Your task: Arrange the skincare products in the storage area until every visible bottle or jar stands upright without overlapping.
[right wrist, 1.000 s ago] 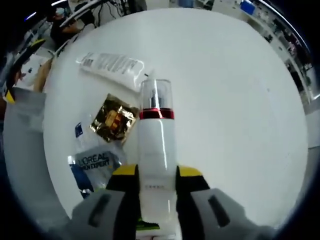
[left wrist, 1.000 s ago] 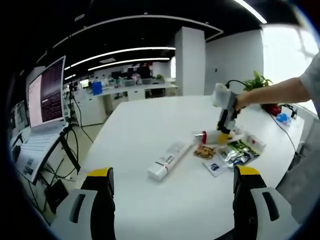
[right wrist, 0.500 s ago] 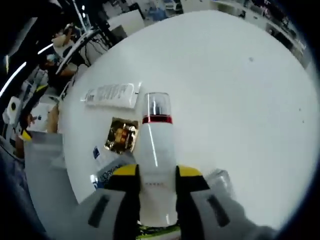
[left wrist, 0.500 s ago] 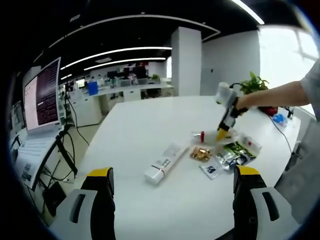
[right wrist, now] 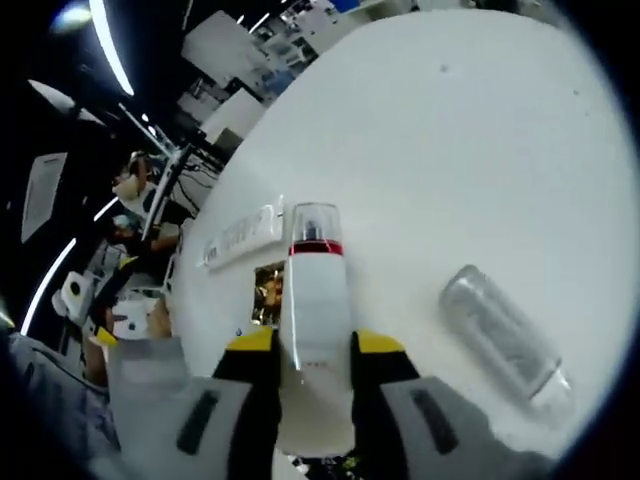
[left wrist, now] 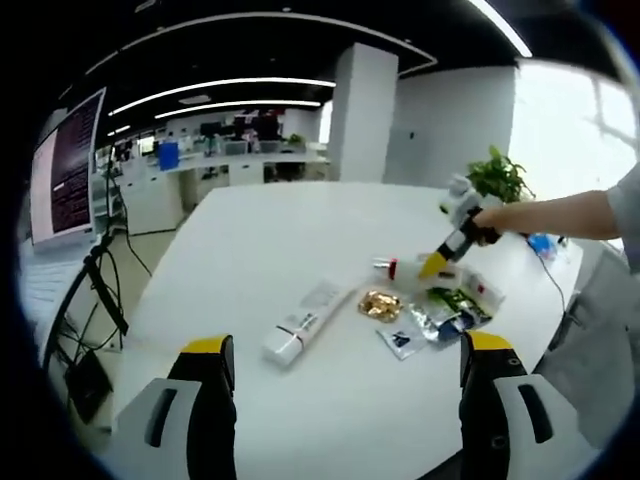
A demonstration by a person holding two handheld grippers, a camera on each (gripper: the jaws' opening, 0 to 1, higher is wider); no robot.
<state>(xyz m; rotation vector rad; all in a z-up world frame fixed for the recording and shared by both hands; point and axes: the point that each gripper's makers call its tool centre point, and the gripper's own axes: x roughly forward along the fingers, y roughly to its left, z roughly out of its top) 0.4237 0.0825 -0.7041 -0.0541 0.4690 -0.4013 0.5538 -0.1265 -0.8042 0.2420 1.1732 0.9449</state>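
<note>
Right hand-held gripper (right wrist: pixel 314 352), seen in its own view, has its yellow-tipped jaws clamped on the sides of a white bottle (right wrist: pixel 315 350) with a red band and a clear cap. The bottle points away from the camera toward twelve o'clock, lifted above the white bench (right wrist: pixel 430 170). At four o'clock from the bottle's cap, a clear plastic cylinder (right wrist: pixel 503 335) lies on its side on the bench. At ten o'clock from the cap, a white tube (right wrist: pixel 243 235) lies flat, and a gold sachet (right wrist: pixel 268 290) lies just left of the bottle's body.

In the left gripper view, the left hand-held gripper (left wrist: pixel 345 385) hangs over the near edge of the bench (left wrist: pixel 300 230) with its jaws spread wide and nothing between them. Across the bench, toward two o'clock, a person's arm (left wrist: pixel 560 215) reaches in holding the right hand-held gripper (left wrist: pixel 458 228), whose yellow tips angle down to the bottle (left wrist: pixel 395 267), only its red-banded end clear to see. The white tube (left wrist: pixel 305 320) lies flat near the middle of the bench, the gold sachet (left wrist: pixel 379 304) lies to its right, and a cluster of foil packets (left wrist: pixel 445 310) sits at three o'clock from the sachet. A potted plant (left wrist: pixel 497 176) stands at the far edge, and a laptop screen (left wrist: pixel 65 170) shows at nine o'clock.
</note>
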